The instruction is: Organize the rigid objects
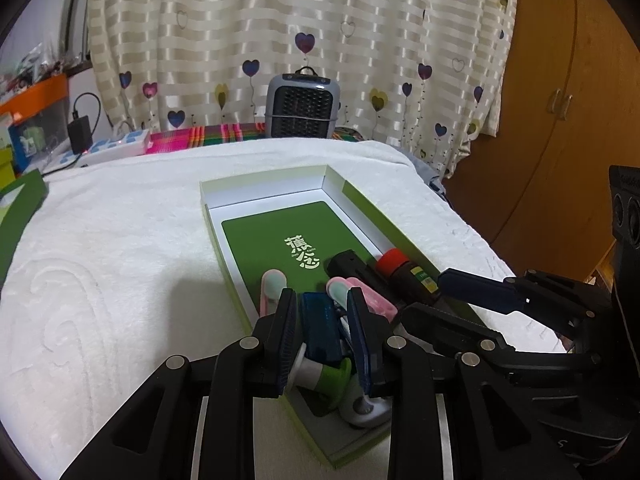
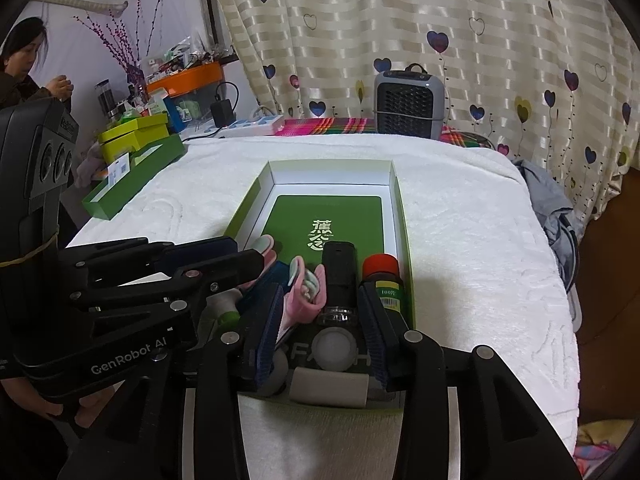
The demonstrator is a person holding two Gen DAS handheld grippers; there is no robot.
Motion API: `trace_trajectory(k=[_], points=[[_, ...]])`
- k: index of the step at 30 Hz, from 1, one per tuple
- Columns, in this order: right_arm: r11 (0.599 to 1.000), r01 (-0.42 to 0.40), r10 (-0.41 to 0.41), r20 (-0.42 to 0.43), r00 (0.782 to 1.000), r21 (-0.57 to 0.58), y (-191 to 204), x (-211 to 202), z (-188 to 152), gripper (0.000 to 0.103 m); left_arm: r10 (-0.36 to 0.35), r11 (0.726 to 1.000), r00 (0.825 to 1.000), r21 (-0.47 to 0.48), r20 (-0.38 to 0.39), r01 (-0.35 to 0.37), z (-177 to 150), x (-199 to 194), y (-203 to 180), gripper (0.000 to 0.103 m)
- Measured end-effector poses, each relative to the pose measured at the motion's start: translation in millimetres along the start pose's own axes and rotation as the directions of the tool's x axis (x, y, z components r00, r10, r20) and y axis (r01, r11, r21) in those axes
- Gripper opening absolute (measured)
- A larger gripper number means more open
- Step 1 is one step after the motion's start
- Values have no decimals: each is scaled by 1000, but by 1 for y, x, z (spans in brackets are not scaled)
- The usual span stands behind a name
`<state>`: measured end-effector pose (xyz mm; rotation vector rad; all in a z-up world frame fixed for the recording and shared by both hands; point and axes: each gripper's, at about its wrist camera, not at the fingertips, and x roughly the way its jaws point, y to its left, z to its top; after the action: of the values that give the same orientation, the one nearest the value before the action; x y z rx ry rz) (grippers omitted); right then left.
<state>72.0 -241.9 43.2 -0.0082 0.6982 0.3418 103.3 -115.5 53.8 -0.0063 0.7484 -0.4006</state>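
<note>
2 grippers (image 1: 322,308) (image 2: 320,312) crowd the box (image 2: 400,208).

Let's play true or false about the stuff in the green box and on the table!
1. The bottle in the box has a red cap. True.
2. The box sits on a white towel. True.
3. The small heater stands inside the box. False: it stands behind the towel, by the curtain.
4. The box is full to its far end. False: the far end shows only a green card; things crowd the near end.
5. The black flashlight lies beside the bottle. True.
</note>
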Motion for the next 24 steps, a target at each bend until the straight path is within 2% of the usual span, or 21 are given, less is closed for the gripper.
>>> trace_trajectory(k=[8, 14, 24], points=[[1000, 8, -8, 11, 1000, -18, 12, -16, -6, 42, 32, 999, 999, 17, 7, -32, -9, -23, -4, 25], [1000, 11, -11, 21, 1000, -11, 20, -28, -17, 48, 56, 998, 998, 20, 8, -57, -25, -42, -8, 25], [1000, 0, -1, -35, 999, -12, 29, -31, -55, 52, 112, 993, 992, 29, -53, -111, -66, -50, -19, 25]])
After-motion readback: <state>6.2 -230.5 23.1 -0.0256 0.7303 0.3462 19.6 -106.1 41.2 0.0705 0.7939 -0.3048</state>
